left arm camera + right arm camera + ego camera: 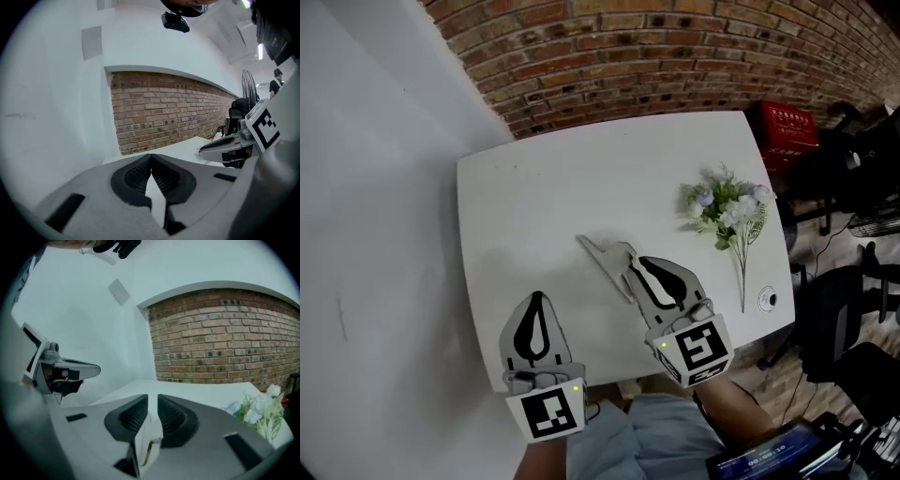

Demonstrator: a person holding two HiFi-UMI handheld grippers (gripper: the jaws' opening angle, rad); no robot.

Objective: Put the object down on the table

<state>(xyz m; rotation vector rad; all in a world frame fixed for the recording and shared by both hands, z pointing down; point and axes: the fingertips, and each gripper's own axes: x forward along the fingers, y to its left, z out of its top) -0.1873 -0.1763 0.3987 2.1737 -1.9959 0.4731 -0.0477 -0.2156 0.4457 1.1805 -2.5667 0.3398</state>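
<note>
A flat white object [600, 262] sticks out up and to the left from my right gripper [636, 262], above the white table [581, 178]. In the right gripper view the same white object [149, 437] sits between the dark ribbed pads, deep in the jaws, and my right gripper [153, 397] is shut on it with only a narrow gap at the tips. My left gripper [537, 298] hovers over the table's near left edge. Its tips meet, and my left gripper [150, 157] is shut with nothing in it.
A bunch of white and lilac flowers [727, 211] lies at the table's right side, with a small round white thing [767, 300] near the right front corner. A brick wall [675, 47] runs behind. A red crate [787, 127] and black chairs [844, 309] stand to the right.
</note>
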